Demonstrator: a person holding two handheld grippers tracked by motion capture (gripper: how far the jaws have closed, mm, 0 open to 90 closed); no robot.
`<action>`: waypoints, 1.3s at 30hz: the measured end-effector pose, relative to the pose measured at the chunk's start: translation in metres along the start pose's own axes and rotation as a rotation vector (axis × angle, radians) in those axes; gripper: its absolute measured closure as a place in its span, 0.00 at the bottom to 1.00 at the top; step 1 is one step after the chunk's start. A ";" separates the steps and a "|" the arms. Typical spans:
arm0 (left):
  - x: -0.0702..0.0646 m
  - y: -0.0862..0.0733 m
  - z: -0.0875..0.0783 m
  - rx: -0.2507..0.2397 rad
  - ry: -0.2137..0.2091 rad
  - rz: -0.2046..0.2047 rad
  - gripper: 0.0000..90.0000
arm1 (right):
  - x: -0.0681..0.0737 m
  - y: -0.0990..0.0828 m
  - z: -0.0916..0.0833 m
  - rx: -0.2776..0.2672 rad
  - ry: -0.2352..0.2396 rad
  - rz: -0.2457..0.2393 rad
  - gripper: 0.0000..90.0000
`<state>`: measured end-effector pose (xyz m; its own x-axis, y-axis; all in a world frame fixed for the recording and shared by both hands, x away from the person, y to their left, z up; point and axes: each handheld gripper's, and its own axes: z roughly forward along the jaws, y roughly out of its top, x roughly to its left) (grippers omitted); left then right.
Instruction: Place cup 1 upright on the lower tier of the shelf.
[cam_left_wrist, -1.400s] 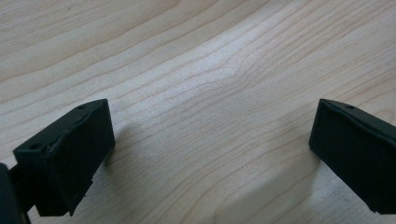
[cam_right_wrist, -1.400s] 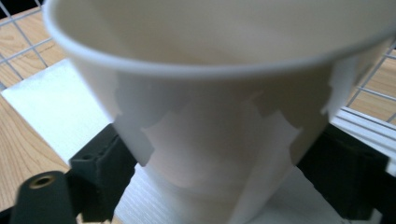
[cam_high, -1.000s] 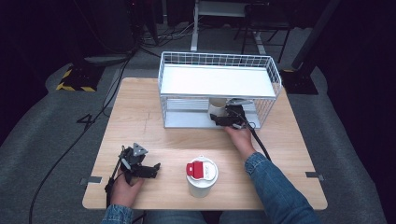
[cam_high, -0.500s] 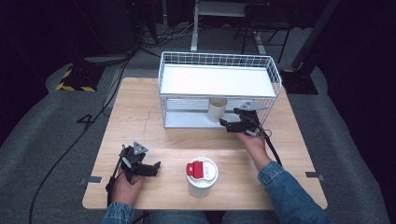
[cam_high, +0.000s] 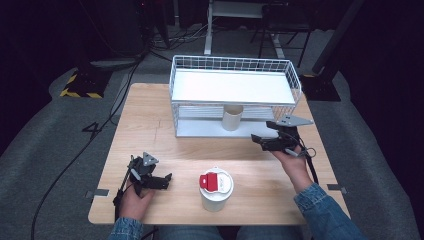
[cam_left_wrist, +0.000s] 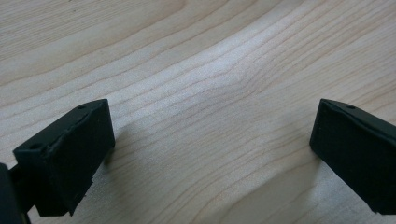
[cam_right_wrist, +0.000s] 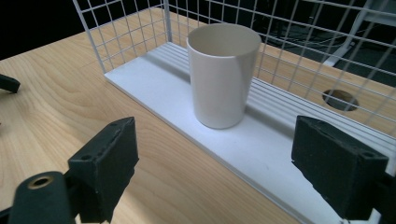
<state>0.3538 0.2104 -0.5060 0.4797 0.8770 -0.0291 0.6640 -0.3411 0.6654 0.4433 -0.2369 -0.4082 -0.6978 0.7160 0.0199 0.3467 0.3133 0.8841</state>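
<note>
Wooden table (cam_high: 165, 135): cream cup (cam_high: 232, 117) stands upright, mouth up, on rack shelf (cam_high: 210, 129).

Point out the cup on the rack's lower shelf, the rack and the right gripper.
cup (cam_right_wrist: 223, 84), right gripper view, on its side wall.
rack (cam_high: 232, 87), high view, on its top shelf.
right gripper (cam_high: 256, 138), high view, between its fingertips.

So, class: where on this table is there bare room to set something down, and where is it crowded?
Bare wood lies left of the wire rack, above the left gripper. The lidded container crowds the front middle. The rack's lower shelf is free left of the cup; the right gripper sits at its front right.
</note>
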 end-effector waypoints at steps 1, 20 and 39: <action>0.000 0.000 0.000 0.002 0.001 0.000 0.01 | -0.001 -0.001 -0.005 -0.002 0.000 0.004 0.17; 0.001 0.001 0.000 0.003 -0.003 0.007 0.00 | -0.011 -0.046 -0.072 0.057 -0.035 0.030 0.16; 0.003 0.002 0.001 0.002 -0.029 0.029 0.00 | -0.019 -0.105 -0.090 0.130 -0.091 0.085 0.09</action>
<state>0.3573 0.2123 -0.5058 0.5151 0.8566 -0.0308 0.6506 -0.3674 0.6647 0.3637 -0.3396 -0.4596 -0.6047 0.7952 0.0443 0.4842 0.3229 0.8132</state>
